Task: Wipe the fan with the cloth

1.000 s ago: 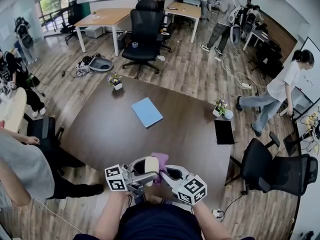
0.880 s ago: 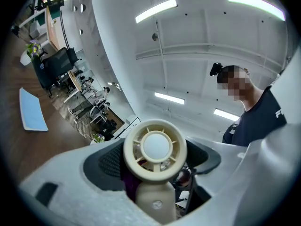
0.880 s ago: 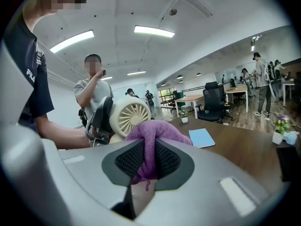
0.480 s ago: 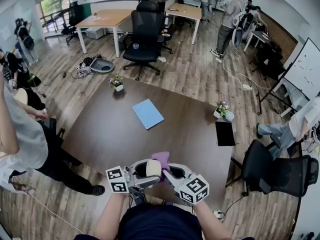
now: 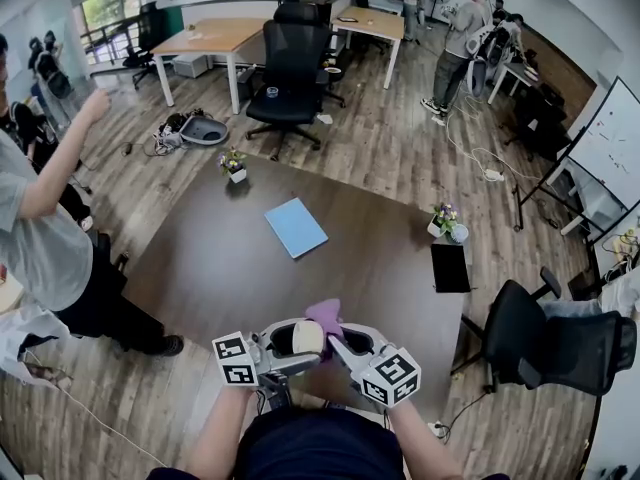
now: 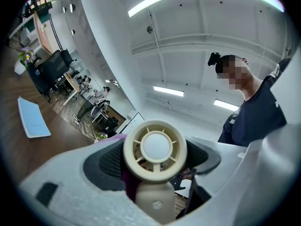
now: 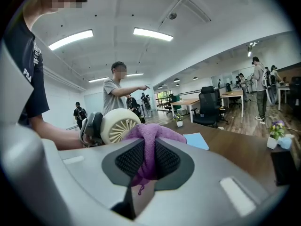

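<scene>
**Cloth against the fan, grippers hardly shifted**

The left gripper (image 5: 292,340) has its jaws spread wide and clamped on the small cream fan (image 6: 155,147), one pad on each side of the round head. The fan is held in the air over the near edge of the dark table (image 5: 220,258), close to the person's body. The right gripper (image 5: 340,340) has its jaws nearly together, pinching the purple cloth (image 5: 325,315), which bunches above the pads and lies against the fan's head on its right side.

Compared with a second ago, both grippers are in almost the same place. The cloth sits a touch further right and higher against the fan, and the right gripper's marker cube has edged outward. The blue notebook (image 5: 295,226) lies unchanged near the table's middle, and the two little potted plants (image 5: 233,163) (image 5: 445,218) keep their spots at the far-left and right edges.

Around the table more has changed. The bystander in grey (image 5: 40,238) at the left now stands with an arm raised, and the person in white who bent over at the right is gone.
</scene>
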`<act>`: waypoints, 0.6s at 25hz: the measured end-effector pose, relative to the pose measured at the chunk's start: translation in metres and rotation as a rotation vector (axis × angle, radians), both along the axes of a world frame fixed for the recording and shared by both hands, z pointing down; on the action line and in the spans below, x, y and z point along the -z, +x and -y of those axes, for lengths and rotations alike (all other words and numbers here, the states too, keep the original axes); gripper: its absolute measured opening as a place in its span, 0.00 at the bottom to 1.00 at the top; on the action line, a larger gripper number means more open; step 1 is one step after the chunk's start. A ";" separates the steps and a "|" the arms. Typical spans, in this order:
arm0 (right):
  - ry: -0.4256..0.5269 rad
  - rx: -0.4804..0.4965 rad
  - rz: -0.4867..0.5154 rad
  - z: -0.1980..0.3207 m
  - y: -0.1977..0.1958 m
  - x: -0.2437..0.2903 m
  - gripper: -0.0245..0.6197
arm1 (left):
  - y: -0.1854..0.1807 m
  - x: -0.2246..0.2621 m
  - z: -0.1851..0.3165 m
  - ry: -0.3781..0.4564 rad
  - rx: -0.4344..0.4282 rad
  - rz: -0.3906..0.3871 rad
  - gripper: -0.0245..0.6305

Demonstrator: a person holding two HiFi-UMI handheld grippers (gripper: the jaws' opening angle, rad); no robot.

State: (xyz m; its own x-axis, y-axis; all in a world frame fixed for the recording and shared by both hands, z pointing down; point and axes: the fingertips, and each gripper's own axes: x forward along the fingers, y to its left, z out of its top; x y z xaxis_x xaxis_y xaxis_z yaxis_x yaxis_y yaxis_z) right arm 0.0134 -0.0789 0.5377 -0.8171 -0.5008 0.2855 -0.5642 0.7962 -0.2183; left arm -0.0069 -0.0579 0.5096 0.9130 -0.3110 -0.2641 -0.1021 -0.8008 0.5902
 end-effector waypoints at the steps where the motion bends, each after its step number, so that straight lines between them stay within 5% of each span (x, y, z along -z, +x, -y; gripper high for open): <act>1: 0.002 -0.004 0.002 0.001 0.001 0.001 0.14 | 0.000 -0.001 0.001 -0.001 0.002 0.004 0.61; 15: 0.049 -0.028 0.015 0.011 0.011 0.019 0.14 | 0.011 -0.027 -0.007 -0.040 -0.043 0.103 0.61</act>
State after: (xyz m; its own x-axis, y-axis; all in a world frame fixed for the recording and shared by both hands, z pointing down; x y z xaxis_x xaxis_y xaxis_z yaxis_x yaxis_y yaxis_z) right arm 0.0244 -0.0903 0.5187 -0.8066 -0.5364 0.2484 -0.5834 0.7901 -0.1881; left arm 0.0039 -0.0510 0.5368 0.9474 -0.2793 -0.1560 -0.1299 -0.7815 0.6103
